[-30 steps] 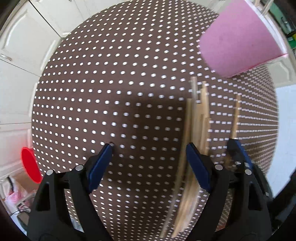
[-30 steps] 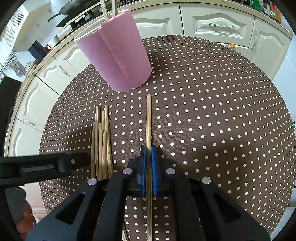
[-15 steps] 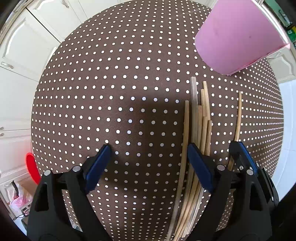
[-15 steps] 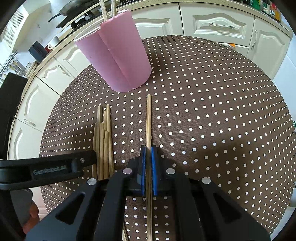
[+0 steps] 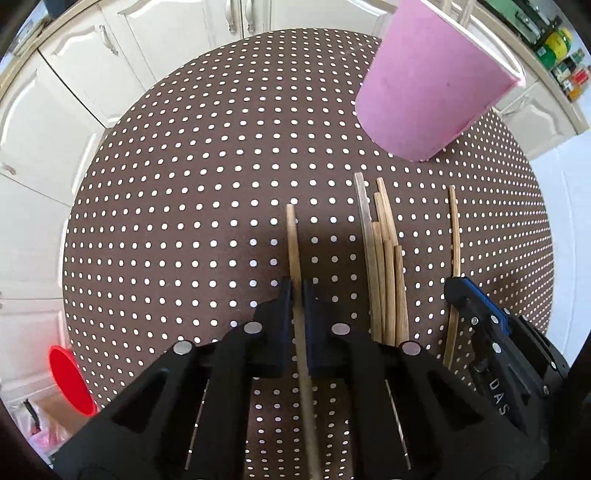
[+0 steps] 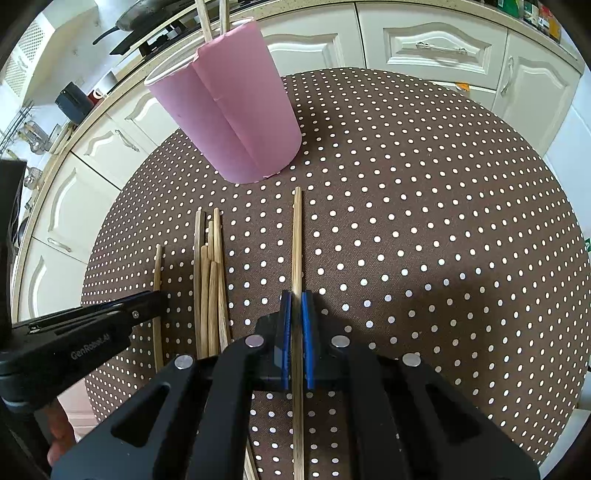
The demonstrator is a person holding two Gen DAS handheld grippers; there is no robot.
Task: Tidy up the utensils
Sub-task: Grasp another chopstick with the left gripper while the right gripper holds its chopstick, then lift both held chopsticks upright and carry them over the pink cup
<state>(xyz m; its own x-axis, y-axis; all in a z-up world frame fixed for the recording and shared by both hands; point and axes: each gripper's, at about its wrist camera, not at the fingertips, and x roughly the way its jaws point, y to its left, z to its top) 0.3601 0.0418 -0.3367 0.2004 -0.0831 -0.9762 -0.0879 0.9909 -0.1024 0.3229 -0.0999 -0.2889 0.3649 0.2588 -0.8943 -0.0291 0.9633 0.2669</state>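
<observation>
On the brown dotted tablecloth (image 5: 184, 221) stands a pink cup (image 5: 432, 85) (image 6: 229, 118) with two chopsticks (image 6: 207, 22) sticking out of it. My left gripper (image 5: 297, 291) (image 6: 147, 299) points down, its jaws closing tight on a wooden chopstick (image 5: 291, 236) (image 6: 157, 273), with both pads pressing it. To its right lies a loose bundle of chopsticks (image 5: 384, 277) (image 6: 210, 280). Further right, my right gripper (image 6: 296, 299) (image 5: 465, 291) is shut on another single chopstick (image 6: 296, 240) (image 5: 456, 240) lying on the cloth, its tip toward the cup.
The round table's edge curves close around on all sides, with white kitchen cabinets (image 6: 436, 40) beyond it. A red round object (image 5: 68, 380) sits below the table at the left. A person's hand (image 6: 59, 435) holds the left gripper.
The left gripper went from wide open to shut on one chopstick from the bundle's left side, which now sits apart to the bundle's left. The right gripper has not moved.
</observation>
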